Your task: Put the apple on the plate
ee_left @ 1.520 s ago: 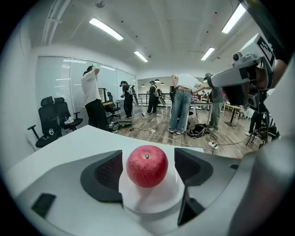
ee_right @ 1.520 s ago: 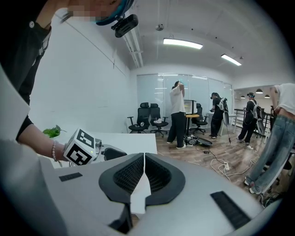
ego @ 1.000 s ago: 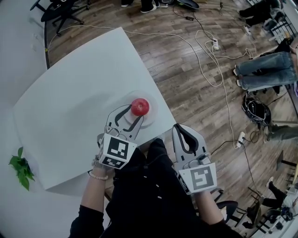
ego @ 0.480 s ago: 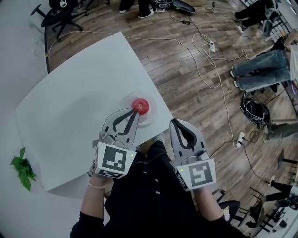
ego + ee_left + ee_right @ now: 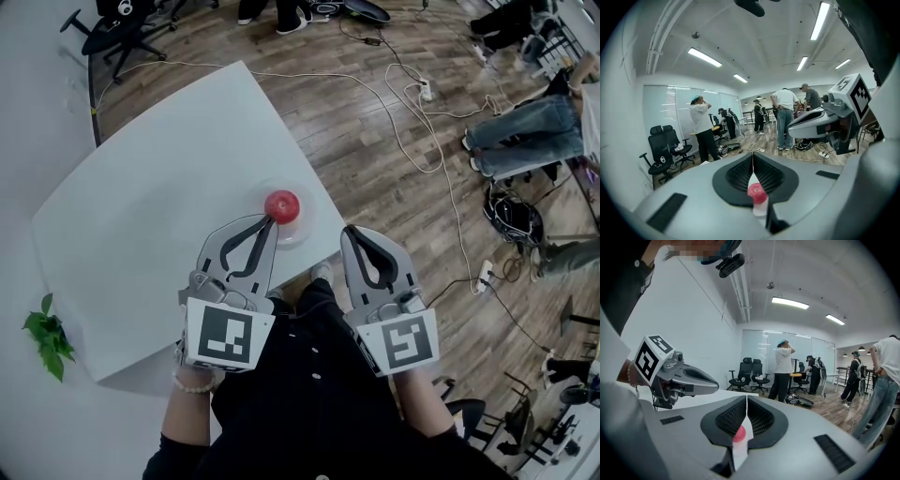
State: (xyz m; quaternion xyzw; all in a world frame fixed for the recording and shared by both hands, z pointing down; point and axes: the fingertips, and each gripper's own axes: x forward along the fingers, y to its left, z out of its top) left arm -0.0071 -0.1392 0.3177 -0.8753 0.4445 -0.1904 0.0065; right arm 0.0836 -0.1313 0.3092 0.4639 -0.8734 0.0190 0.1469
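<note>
A red apple [image 5: 281,205] rests on a pale plate [image 5: 300,231] near the right front edge of the white table [image 5: 141,206]. My left gripper [image 5: 271,220] hangs just short of the apple, raised above the table, jaws shut with nothing between them. In the left gripper view the apple [image 5: 756,191] and plate [image 5: 761,209] show below the closed left gripper [image 5: 753,157]. My right gripper [image 5: 348,232] is shut and empty, off the table's edge to the right. The right gripper view shows the apple [image 5: 738,433] behind the closed right gripper [image 5: 746,399].
A small green plant [image 5: 45,337] lies at the table's left front corner. Black office chairs [image 5: 122,19] stand beyond the table. Cables [image 5: 412,103] trail over the wooden floor, and a seated person's legs [image 5: 534,141] are at the right. Several people stand in the room.
My left gripper's jaws, open around the apple a second ago, have shut and the gripper has lifted and drawn back. The apple stays on the plate. The right gripper rose slightly.
</note>
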